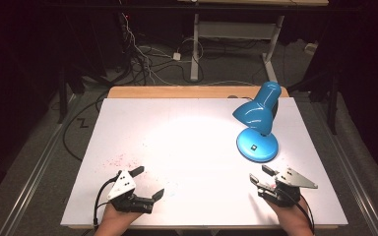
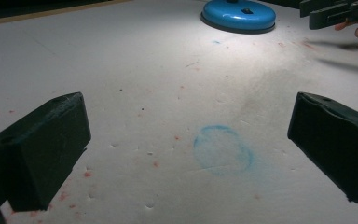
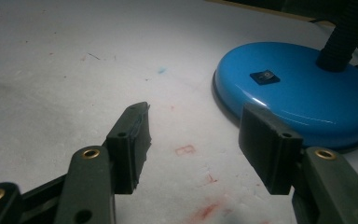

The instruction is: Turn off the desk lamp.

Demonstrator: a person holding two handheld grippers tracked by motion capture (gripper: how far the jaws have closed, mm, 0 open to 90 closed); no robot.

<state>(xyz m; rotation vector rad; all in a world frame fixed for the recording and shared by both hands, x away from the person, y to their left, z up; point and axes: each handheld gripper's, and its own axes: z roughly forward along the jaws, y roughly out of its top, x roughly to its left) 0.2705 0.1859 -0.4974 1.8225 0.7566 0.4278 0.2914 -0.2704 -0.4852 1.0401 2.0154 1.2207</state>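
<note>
No brand, label or readable writing showed on any thing; a small red square mark (image 3: 185,150) on the table was the only sign, and it spelled nothing.

Nearest to the person, the left gripper (image 1: 146,182) lay low over the near left part of the white table (image 1: 187,142), held by a hand (image 1: 115,219) at the bottom edge. Its fingers (image 2: 39,154) stood wide apart and held nothing. Between them, on the table surface, there was a faint blue ring stain (image 2: 223,149) and some small red specks.

On the near right side, the right gripper (image 1: 261,174) rested at about the same distance from the person, well apart from the left one. Its fingers (image 3: 133,140) were partly open, clearly narrower than the left pair, and nothing was between them, only bare table.

A little farther, the blue lamp (image 1: 257,125) stood on the right half of the table. Its round base (image 3: 298,91) was just beyond the tips of the right fingers, a little to their right in the right gripper view, near but not touching. A small black switch (image 3: 264,77) sat on top of the base, and a black ribbed neck (image 3: 342,42) rose behind it. The shade (image 1: 255,115) leaned toward the middle of the table and threw a bright patch of light there.

Beyond the table, cables (image 1: 142,54) lay on the dark floor.
</note>
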